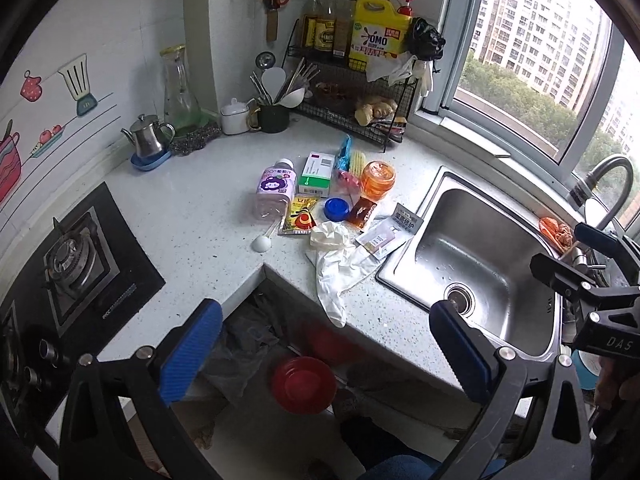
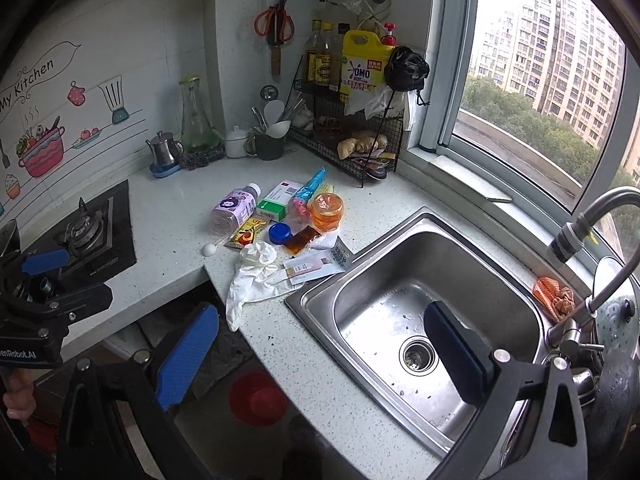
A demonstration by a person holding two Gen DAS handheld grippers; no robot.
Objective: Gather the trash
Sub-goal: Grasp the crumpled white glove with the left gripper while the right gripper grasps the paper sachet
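Starting out: trash pile (image 1: 320, 204) untouched on counter (image 1: 192, 216); left tool (image 1: 326, 350) and right tool (image 2: 320, 354) spread apart, empty; everything left.

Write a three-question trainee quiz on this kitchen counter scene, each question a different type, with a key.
1. True or false: the left hand-held gripper is shut on the white glove.
2. Multiple choice: the blue lid lies on A) the stove, B) the counter, C) the sink.
3. Fill in: the purple bottle lies on its ____.

Key: 1. false, both the left and the right hand-held gripper are open and hold nothing. 2. B. 3. side.
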